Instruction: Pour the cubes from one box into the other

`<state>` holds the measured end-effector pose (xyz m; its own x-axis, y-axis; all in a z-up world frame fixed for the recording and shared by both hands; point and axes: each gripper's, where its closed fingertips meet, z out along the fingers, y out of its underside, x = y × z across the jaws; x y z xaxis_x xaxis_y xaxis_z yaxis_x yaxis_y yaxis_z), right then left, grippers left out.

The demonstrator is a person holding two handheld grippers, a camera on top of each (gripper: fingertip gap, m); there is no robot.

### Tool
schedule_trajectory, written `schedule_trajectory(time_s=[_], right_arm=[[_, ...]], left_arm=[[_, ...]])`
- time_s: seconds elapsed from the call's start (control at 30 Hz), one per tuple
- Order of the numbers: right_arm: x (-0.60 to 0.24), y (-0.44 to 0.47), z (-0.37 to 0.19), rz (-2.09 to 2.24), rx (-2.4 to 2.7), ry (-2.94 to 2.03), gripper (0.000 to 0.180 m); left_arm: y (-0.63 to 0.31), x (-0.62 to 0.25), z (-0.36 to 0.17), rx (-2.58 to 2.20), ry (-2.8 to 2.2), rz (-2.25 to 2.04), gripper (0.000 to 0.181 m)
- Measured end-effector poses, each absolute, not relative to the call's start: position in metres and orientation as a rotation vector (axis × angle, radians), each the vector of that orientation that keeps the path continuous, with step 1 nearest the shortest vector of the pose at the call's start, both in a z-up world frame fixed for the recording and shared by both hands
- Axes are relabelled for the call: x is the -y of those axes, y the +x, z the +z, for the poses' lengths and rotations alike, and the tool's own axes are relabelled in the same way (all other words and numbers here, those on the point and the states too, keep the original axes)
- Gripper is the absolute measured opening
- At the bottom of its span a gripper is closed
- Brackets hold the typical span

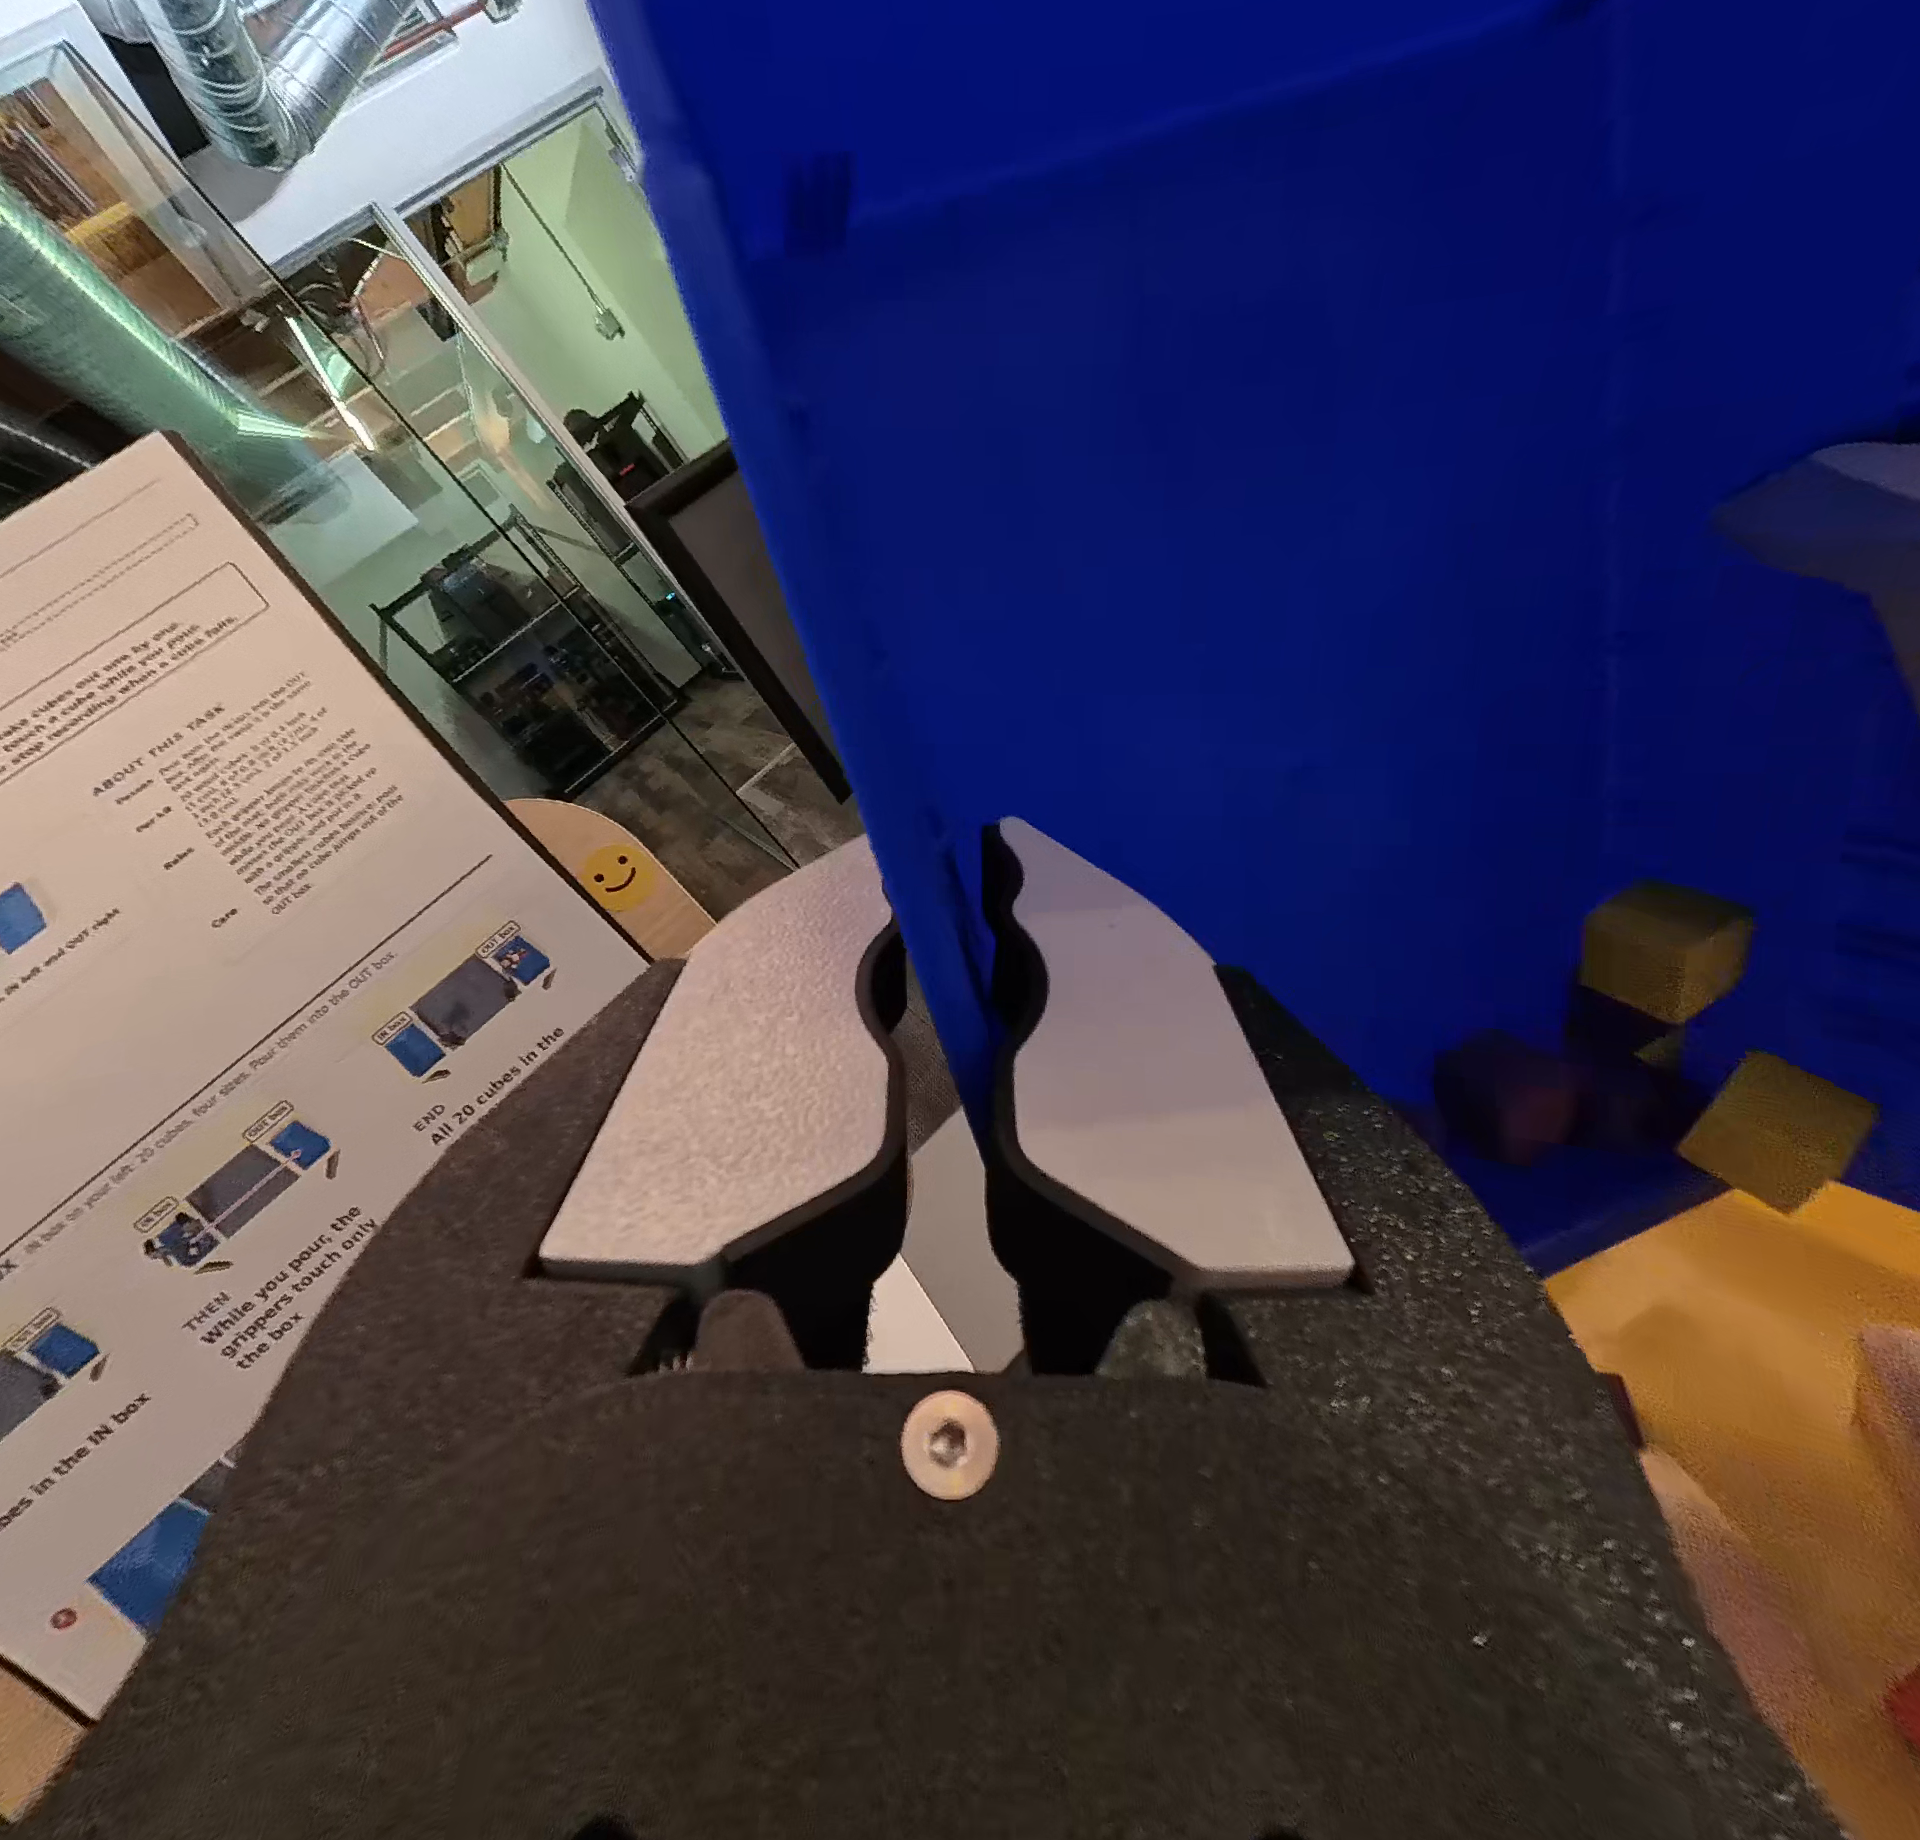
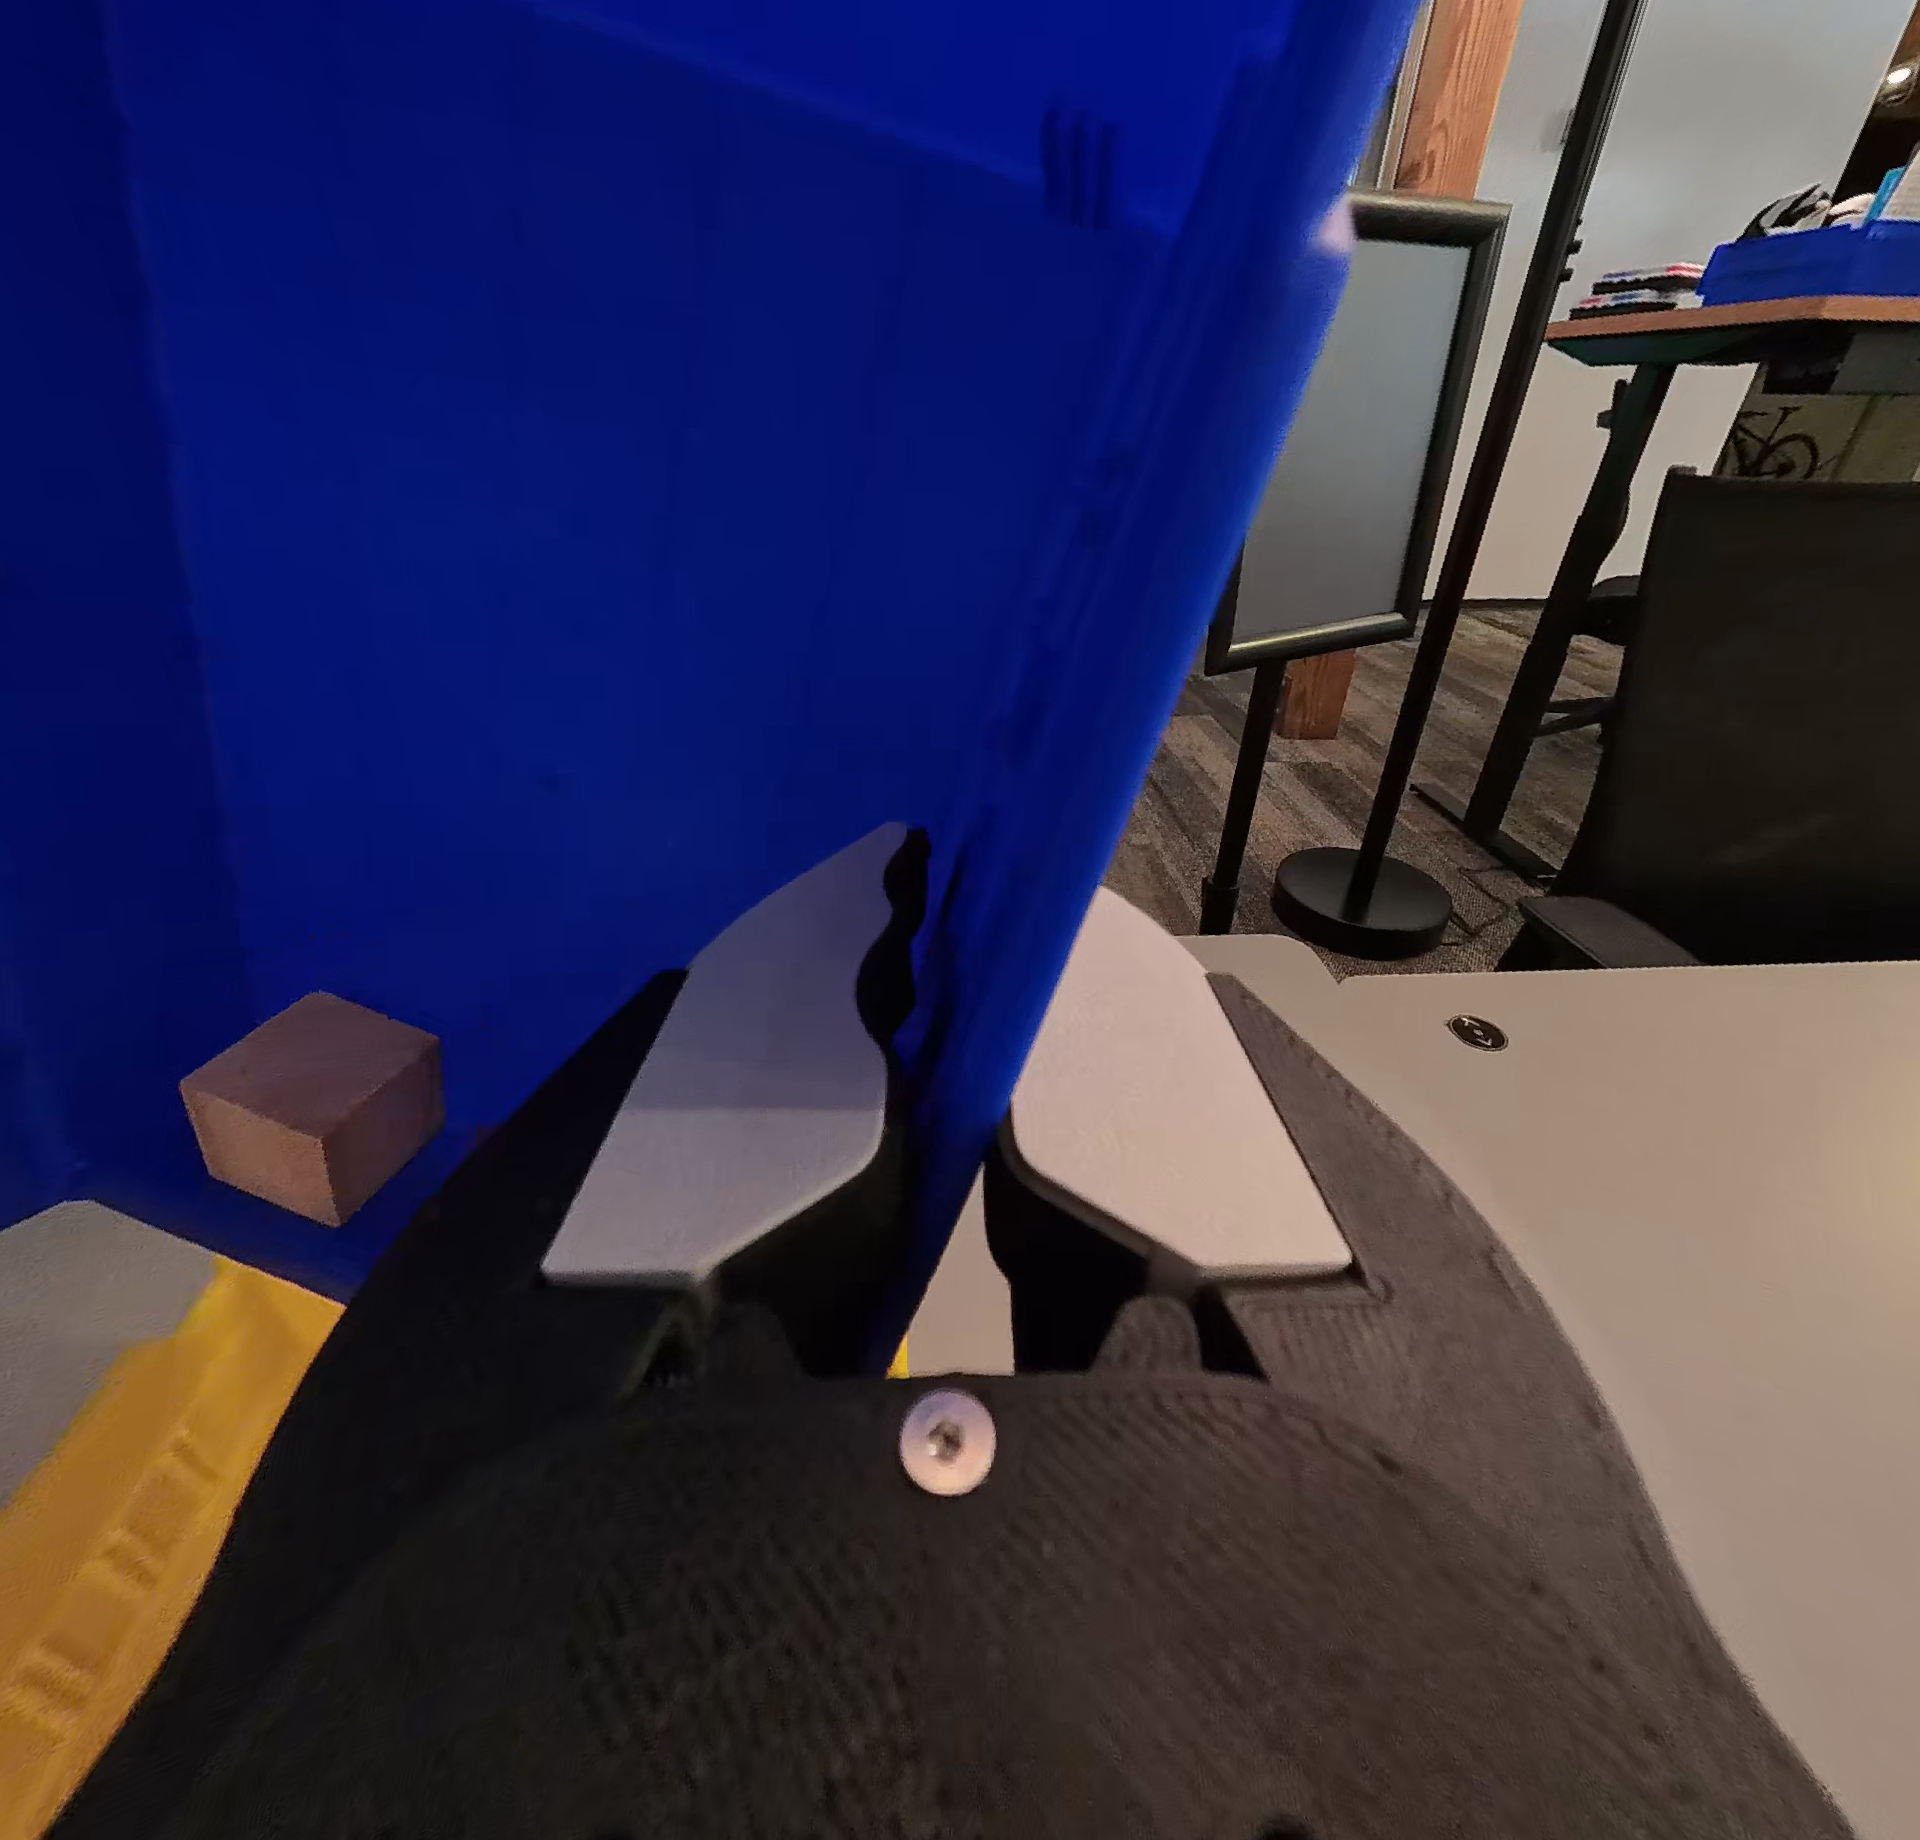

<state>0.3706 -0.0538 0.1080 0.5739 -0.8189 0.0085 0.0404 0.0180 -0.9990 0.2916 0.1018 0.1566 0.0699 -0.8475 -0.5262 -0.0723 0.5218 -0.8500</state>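
Your left gripper (image 1: 951, 969) and right gripper (image 2: 951, 980) each pinch a wall of the tilted box (image 1: 1299, 440) between their fingers. Cubes (image 1: 1662, 949) lie inside.

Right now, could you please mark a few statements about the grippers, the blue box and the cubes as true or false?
1. The left gripper is clamped on a wall of the blue box. True.
2. The right gripper hangs open, clear of the box. False: it is shut on the opposite wall.
3. The blue box has no cubes left in it. False: yellow cubes and darker ones lie at its lower end.
4. A brown cube shows in the right wrist view. True.
5. An instruction sheet stands left of the box. True.
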Motion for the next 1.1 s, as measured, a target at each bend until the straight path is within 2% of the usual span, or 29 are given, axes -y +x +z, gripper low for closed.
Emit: schedule_trajectory(time_s=[0.97,1.0,1.1], right_arm=[[0.072,0.340,0.156,-0.875,-0.581,-1.173,0.010],[0.073,0.340,0.156,-0.874,-0.581,-1.174,0.014],[0.072,0.339,0.157,-0.874,-0.580,-1.174,0.010]], left_arm=[[0.252,-0.077,0.201,-1.241,-0.656,-0.745,0.012],[0.252,-0.077,0.201,-1.242,-0.657,-0.744,0.013],[0.251,-0.077,0.202,-1.241,-0.656,-0.744,0.013]])
